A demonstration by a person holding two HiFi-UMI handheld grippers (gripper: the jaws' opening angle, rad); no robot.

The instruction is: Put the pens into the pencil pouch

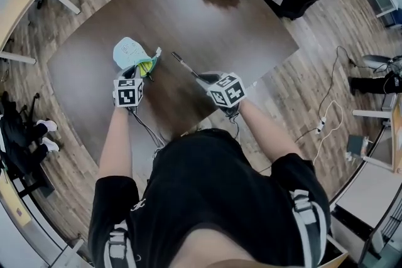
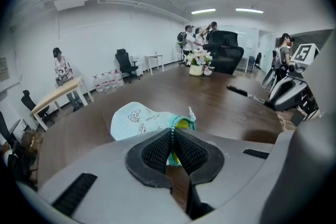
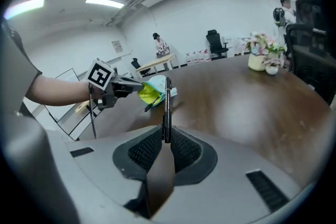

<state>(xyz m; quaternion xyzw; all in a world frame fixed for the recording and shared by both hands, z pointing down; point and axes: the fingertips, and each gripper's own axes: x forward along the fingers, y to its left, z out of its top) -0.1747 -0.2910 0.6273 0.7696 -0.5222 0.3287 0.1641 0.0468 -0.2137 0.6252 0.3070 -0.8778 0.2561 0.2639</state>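
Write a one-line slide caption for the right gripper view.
Right gripper clamps a black pen, aimed at the pale blue pencil pouch that the left gripper holds by its edge.

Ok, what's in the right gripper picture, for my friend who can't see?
The right gripper pinches a black pen pointing toward a pale blue pouch, yellow inside, which the left gripper holds; a brown table lies beneath.
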